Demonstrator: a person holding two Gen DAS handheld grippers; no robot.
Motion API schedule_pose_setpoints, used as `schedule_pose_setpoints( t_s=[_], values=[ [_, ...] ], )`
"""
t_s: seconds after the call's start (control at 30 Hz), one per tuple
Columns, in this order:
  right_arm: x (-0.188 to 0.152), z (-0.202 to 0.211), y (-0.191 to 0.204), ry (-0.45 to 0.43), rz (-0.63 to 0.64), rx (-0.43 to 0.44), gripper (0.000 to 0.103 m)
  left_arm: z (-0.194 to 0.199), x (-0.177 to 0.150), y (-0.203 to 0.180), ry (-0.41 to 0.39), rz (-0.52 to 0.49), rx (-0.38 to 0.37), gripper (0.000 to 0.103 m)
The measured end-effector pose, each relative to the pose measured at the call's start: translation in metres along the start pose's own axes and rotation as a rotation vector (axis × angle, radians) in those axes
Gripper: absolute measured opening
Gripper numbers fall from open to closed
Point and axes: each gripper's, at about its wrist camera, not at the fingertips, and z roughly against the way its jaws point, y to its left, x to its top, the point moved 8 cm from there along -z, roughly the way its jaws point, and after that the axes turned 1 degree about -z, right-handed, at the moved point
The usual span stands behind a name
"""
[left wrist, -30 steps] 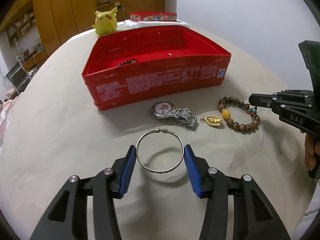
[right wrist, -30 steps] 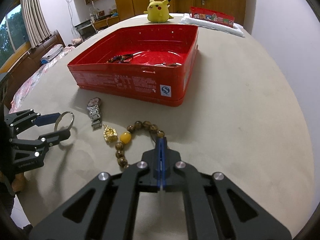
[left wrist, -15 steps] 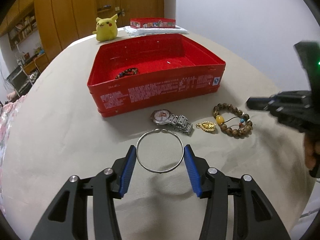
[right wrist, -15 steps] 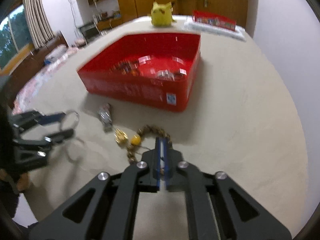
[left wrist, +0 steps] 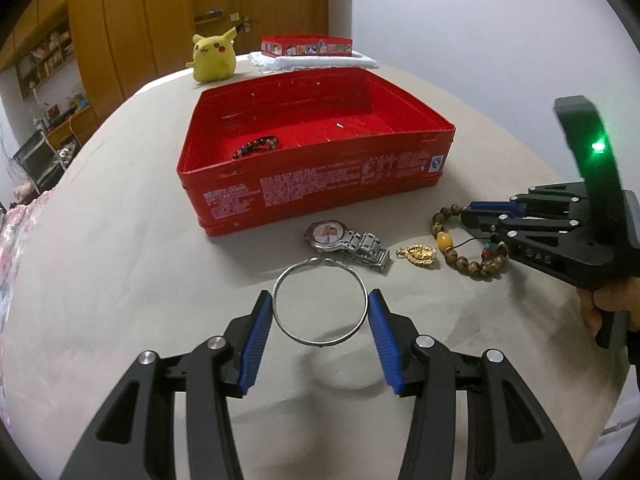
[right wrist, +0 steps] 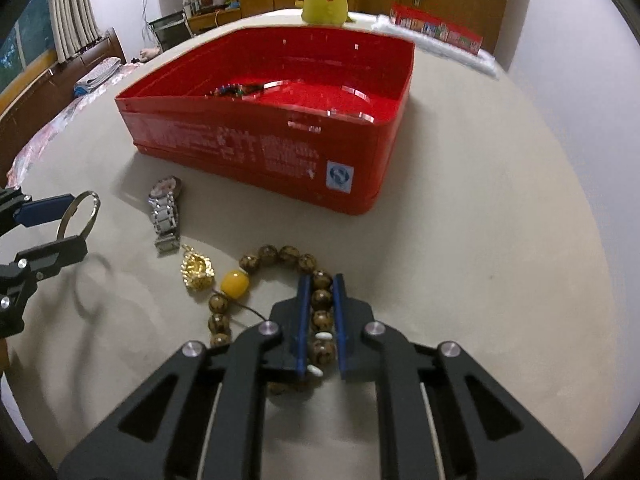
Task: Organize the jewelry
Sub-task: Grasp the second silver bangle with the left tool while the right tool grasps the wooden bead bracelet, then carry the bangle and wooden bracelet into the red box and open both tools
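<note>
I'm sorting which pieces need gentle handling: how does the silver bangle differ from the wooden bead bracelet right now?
The silver bangle is one thin, plain metal hoop; the wooden bead bracelet is a string of brown beads with one yellow bead. The bangle is held off the table across its width by the left hand-held gripper; the bracelet lies on the table, with the right hand-held gripper straddling one side. Both are outside the red box.

— What do I have under my right gripper [right wrist: 320, 286]?
— Its blue pads straddle a run of the wooden bead bracelet [right wrist: 276, 256], jaws just opening. Gold pendant [right wrist: 197, 273] and watch [right wrist: 165, 216] lie left; the red tin [right wrist: 280, 160] sits beyond. My left gripper [right wrist: 60, 224] holds a silver bangle [right wrist: 80, 216].
</note>
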Motion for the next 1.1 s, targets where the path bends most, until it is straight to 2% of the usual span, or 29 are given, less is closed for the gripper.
schedule_pose_setpoints(
  t_s=[0.27, 0.63, 0.87, 1.1],
  values=[
    [0.012, 0.050, 0.008, -0.093, 0.005, 0.013, 0.009, 0.011, 0.006, 0.002, -0.022, 0.001, 0.006, 0.049],
    [0.041, 0.107, 0.012, -0.188, 0.019, 0.031, 0.009, 0.043, 0.031, 0.004, -0.081, -0.015, 0.017, 0.049],
    [0.063, 0.130, 0.016, -0.236, 0.045, 0.032, 0.009, 0.061, 0.059, 0.010, -0.126, -0.023, 0.029, 0.049],
    [0.087, 0.132, 0.012, -0.248, 0.044, 0.044, 0.009, 0.065, 0.084, 0.018, -0.147, -0.039, 0.029, 0.049]
  ],
)
